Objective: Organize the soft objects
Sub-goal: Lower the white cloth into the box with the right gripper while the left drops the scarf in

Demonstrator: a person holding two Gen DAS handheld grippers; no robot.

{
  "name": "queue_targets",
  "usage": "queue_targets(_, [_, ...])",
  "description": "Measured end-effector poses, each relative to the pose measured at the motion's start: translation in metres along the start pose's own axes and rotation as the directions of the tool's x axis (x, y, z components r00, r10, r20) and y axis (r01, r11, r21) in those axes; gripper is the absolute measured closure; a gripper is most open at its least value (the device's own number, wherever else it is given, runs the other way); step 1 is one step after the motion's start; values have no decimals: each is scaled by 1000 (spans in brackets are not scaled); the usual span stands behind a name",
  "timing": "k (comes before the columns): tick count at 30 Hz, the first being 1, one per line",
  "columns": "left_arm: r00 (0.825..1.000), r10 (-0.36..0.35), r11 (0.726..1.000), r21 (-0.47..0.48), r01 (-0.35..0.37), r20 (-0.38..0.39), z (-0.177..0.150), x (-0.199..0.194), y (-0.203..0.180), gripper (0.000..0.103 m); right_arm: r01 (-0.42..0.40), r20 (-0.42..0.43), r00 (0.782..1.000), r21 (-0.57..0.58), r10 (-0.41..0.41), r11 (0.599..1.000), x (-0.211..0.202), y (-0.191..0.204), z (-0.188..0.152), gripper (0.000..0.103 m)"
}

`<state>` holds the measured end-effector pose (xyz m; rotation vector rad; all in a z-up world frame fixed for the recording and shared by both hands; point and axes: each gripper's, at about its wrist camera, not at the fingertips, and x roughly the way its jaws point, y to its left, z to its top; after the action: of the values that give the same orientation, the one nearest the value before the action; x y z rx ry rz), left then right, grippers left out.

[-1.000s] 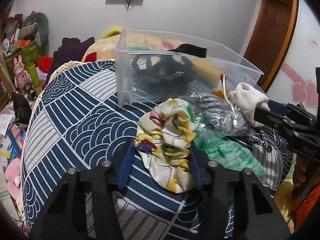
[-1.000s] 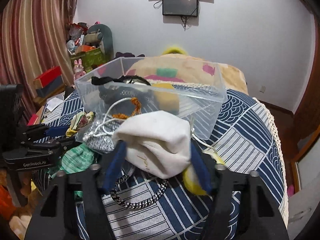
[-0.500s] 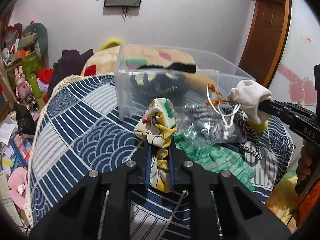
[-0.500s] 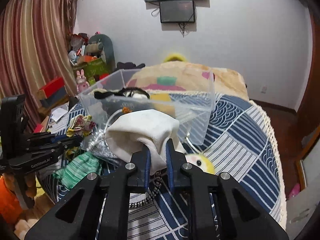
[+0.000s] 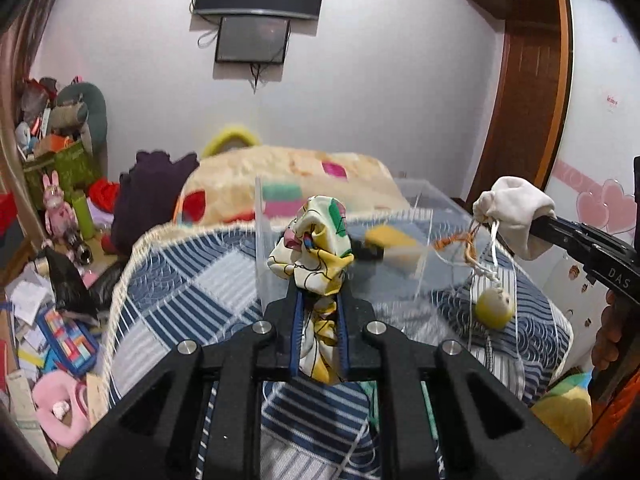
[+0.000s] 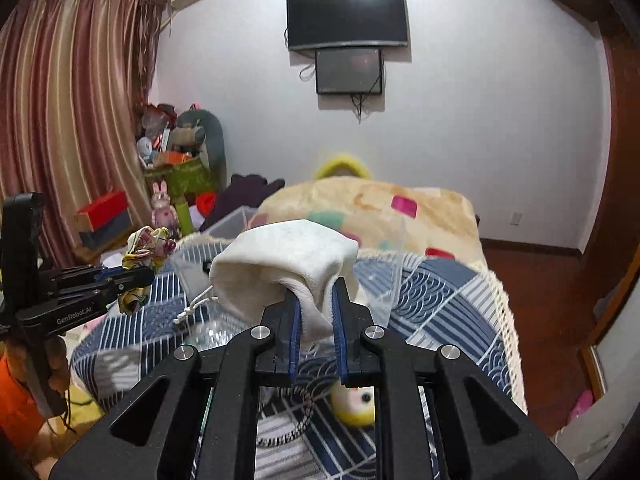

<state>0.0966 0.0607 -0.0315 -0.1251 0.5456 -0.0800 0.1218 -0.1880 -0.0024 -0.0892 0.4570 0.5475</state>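
My left gripper [image 5: 319, 300] is shut on a yellow patterned cloth [image 5: 311, 252] and holds it up above the blue patterned bed cover [image 5: 192, 280]. It also shows in the right wrist view [image 6: 146, 250], held by the left gripper [image 6: 136, 276]. My right gripper [image 6: 316, 292] is shut on a white drawstring pouch [image 6: 280, 268], lifted off the bed. The pouch [image 5: 516, 212] hangs with its cords in the left wrist view, held by the right gripper [image 5: 540, 226]. The clear plastic bin [image 5: 340, 240] stands on the bed just beyond both, blurred.
A small yellow plush ball [image 5: 494, 306] lies on the bed under the pouch, also in the right wrist view [image 6: 354, 402]. A beige blanket [image 6: 380, 212] lies behind the bin. Toys and boxes clutter the floor at left [image 5: 60, 320]. A wooden door [image 5: 520, 100] stands at right.
Both grippers closed on their items a second ago and have since lifted them higher off the bed, toward the bin. The views tilted upward.
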Motion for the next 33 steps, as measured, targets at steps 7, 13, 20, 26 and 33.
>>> queue_targets(7, [997,20,999,33,-22,73,29,-4,-2,89,25,62,998,19,-26,1000,2,-9,20,90])
queue_targets(13, [995,27,999,42,-31,91,44,4,-1,89,43,112,993,37,-47,998,7,-13,40,90])
queue_targets(20, [999,22,998,54,-24,37,50,32,0,89,55,81,995,26,-57,998,27,-12,41,90])
queue_targets(26, [999,29,997,66,-26,-45,48,66,-1,89,64,5,998,-9,-63,998,53,-8,30,90])
queue_targets(33, [994,59,993,105,-49,-93,49,91,-9,89,77,-84,993,-45,-80,996,77,-10,24,90])
